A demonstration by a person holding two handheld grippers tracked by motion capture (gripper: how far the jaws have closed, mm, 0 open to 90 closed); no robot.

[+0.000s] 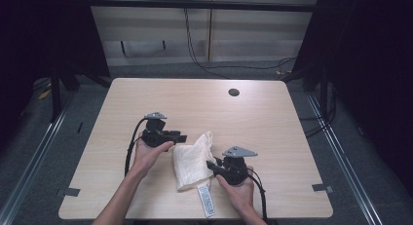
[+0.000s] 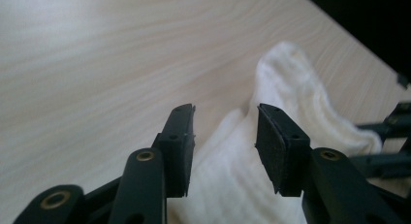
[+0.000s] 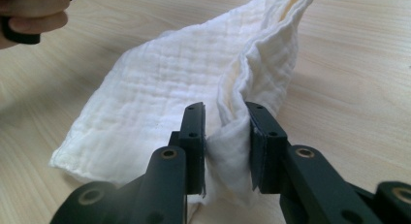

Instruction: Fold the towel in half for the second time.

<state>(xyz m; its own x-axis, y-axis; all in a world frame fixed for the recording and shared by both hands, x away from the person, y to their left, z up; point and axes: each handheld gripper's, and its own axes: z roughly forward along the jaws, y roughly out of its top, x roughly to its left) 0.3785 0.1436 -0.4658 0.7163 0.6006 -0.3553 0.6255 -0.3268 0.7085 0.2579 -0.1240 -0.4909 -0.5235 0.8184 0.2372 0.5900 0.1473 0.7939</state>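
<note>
Tabletop (image 1: 146, 96): cloth (image 1: 192, 161) between both tools

- High view is pretty dim overall, the worktop (image 1: 272, 122) is the one properly lit patch and both side edges of the frame sink into near black.
- Light seems to come from above, with a paler washed-out patch on the far part of the wood and only soft, short shadows under the hands.
- That view is low-res and a bit mushy, fine detail smears.
- Left gripper view: the white cloth (image 2: 291, 88) is nearly blown out, its weave barely reads, background soft.
- Right gripper view is the sharpest, the weave is crisp, and the near black fingers (image 3: 194, 136) look slightly soft.
</note>
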